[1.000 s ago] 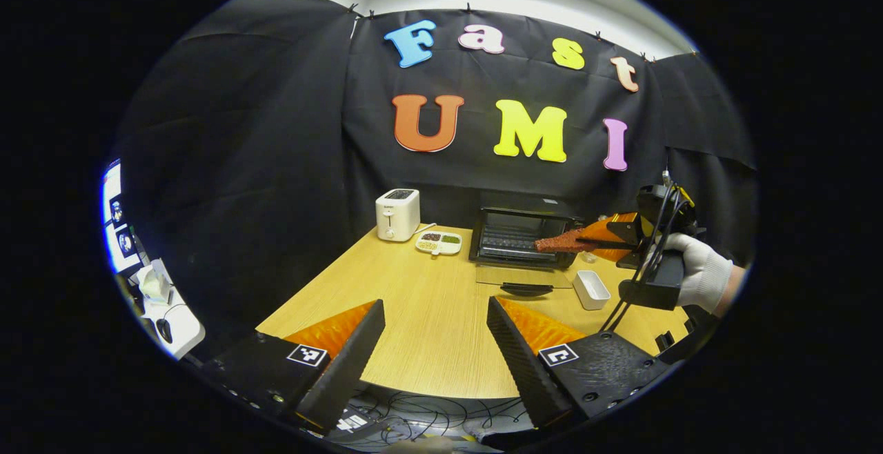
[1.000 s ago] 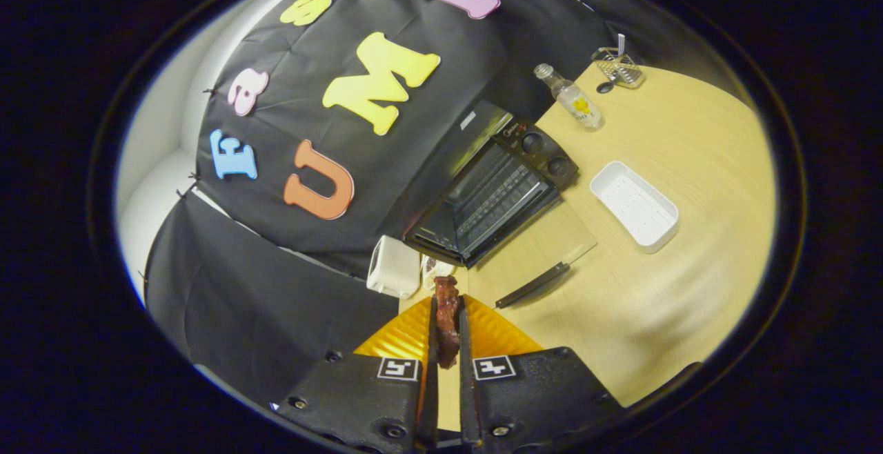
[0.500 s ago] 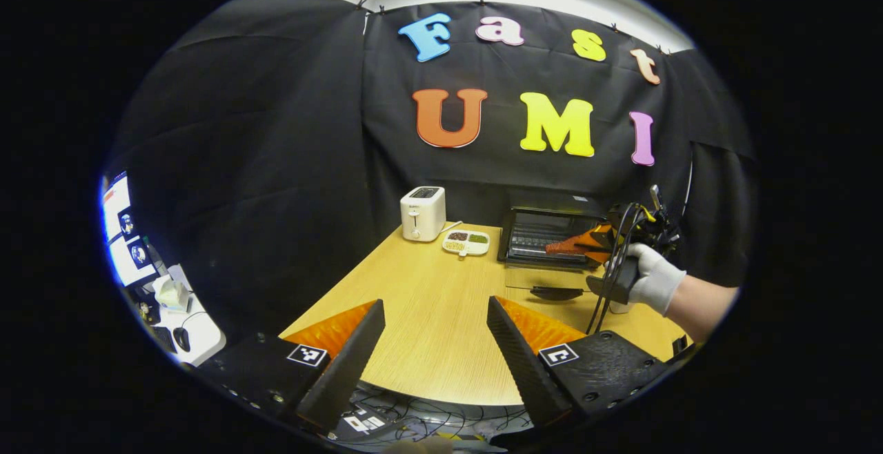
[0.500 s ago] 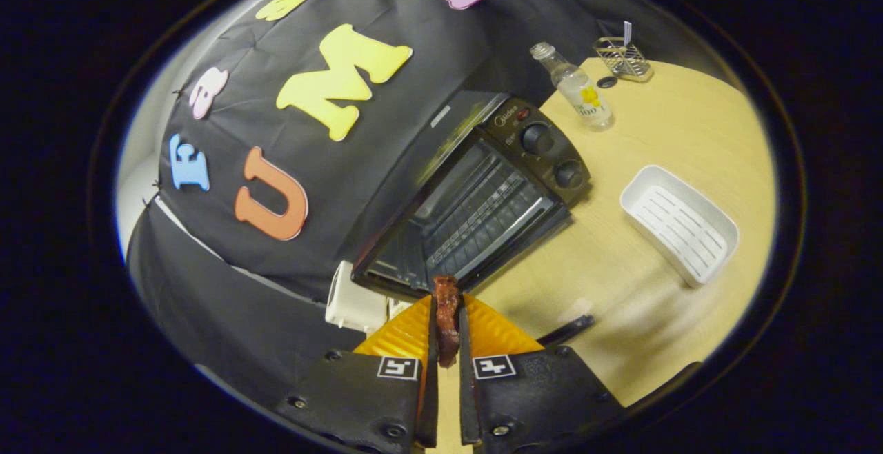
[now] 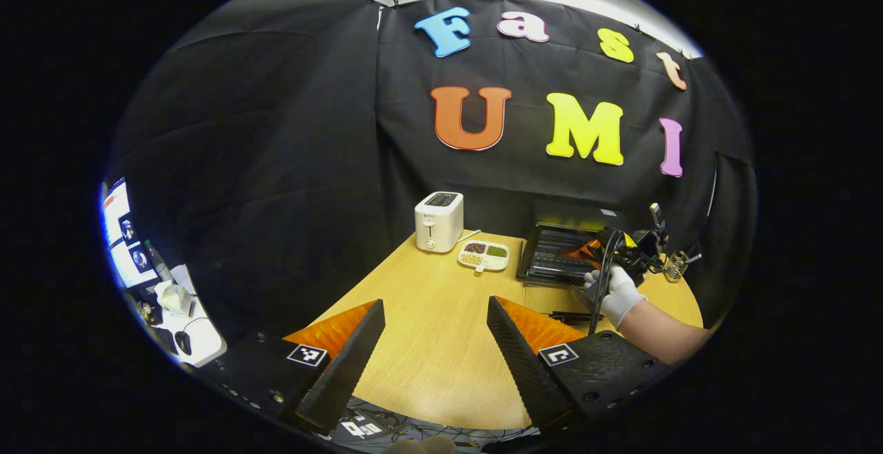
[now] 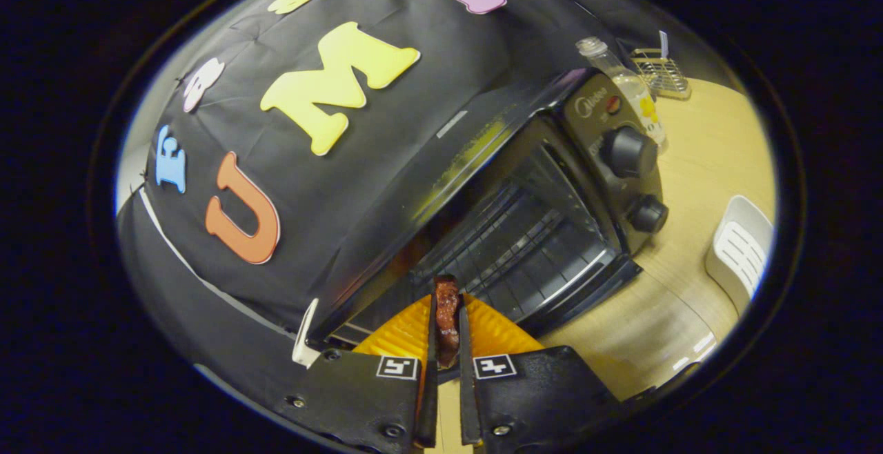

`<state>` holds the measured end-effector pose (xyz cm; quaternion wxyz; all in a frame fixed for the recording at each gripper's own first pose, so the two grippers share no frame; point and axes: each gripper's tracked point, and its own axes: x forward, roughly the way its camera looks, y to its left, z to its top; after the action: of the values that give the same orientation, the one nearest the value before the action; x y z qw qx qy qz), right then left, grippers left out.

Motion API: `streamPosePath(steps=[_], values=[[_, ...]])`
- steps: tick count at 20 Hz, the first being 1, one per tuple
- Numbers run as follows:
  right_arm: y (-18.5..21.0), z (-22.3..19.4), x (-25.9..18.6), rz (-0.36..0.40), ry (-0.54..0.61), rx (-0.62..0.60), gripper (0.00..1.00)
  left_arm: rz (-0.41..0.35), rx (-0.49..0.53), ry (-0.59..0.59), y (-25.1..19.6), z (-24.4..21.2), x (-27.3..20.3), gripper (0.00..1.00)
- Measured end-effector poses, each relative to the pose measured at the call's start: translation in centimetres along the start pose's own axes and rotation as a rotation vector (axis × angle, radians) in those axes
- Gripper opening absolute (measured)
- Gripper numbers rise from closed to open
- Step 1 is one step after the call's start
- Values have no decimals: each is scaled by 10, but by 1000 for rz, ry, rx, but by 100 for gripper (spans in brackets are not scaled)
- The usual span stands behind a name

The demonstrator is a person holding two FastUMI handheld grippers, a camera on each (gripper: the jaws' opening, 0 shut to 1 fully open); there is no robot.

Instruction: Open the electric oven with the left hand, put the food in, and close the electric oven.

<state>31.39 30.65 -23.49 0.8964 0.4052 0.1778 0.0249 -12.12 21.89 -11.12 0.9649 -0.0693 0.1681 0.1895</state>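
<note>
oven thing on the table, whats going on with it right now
The electric oven stands open, its wire rack bare. The right gripper is shut on a reddish-brown strip of food and holds it at the oven's mouth, not yet on the rack. In the left gripper view a gloved hand holds that gripper at the oven. The left gripper is open, holding nothing, above the near edge of the wooden table. Loading and closing are not yet done.

Wooden table (image 5: 428, 316) (toaster (image 5: 439, 221), snack tray (image 5: 483, 256), open oven (image 5: 552, 254))
</note>
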Motion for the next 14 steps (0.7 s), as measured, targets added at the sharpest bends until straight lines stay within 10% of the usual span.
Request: streamPosePath(steps=[9, 14], values=[[-15, -2, 28, -69, -42, -217, 24, -5, -2, 43, 7, -4, 25, 95], [-19, 7, 6, -103, -49, -328, 59, -17, -19, 41, 14, -8, 19, 95]])
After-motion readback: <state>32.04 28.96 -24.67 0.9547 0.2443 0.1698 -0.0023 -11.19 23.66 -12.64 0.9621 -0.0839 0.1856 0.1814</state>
